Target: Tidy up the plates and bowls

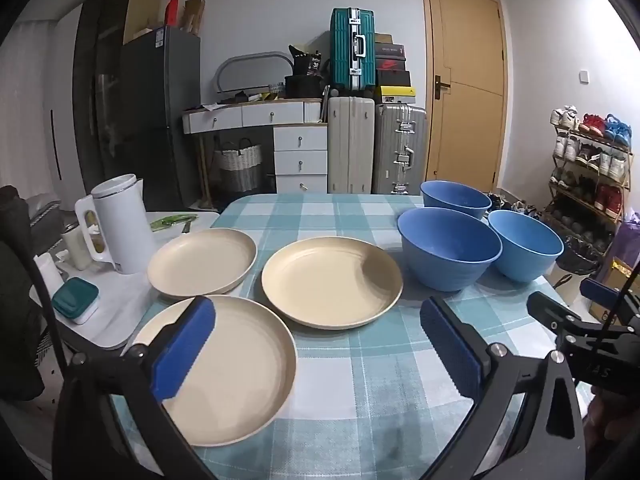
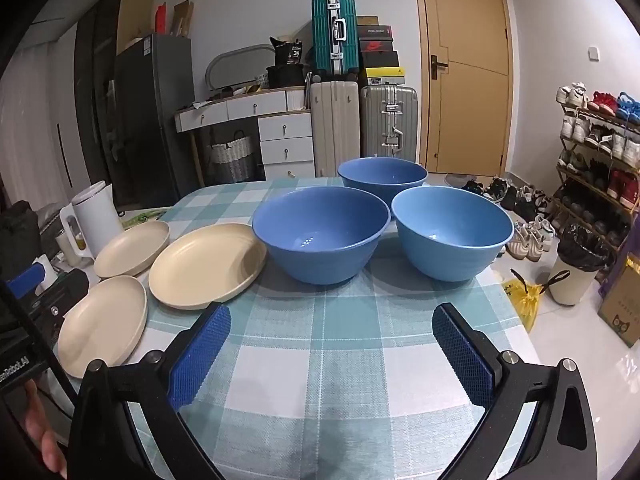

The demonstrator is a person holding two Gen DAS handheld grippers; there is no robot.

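Nearest the cameras, both grippers stand with jaws spread wide and nothing between the blue pads. The left gripper [image 1: 316, 344] hovers over the near edge of the table [image 1: 360, 380], which carries a teal-and-white checked cloth; its left pad overlaps the nearest cream plate [image 1: 236, 364] in the left wrist view, though contact cannot be confirmed. The right gripper [image 2: 332, 348] hovers over bare cloth, pointing toward the bowls. The left wrist view shows the right gripper entering at its right edge; the right wrist view shows the left gripper, and part of a hand [image 2: 44, 436], at its lower left edge. Beyond the nearest plate lie a centre plate [image 1: 332, 282] and a far-left plate [image 1: 202, 260], all three flat, separate and unstacked. To their right stand three blue bowls, upright and close together: a near bowl [image 2: 320, 232], a right bowl [image 2: 452, 236] and a rear bowl [image 2: 382, 178]. Only the left wrist view shows clearly the teal-lidded box [image 1: 76, 298] beside the white kettle [image 1: 120, 224] on the adjacent white surface. Only the right wrist view shows the yellow bag [image 2: 526, 300] and the lined bin [image 2: 576, 264] on the floor. Farthest back stand suitcases [image 1: 352, 52], a door [image 1: 466, 84] and a shoe rack [image 2: 600, 148].
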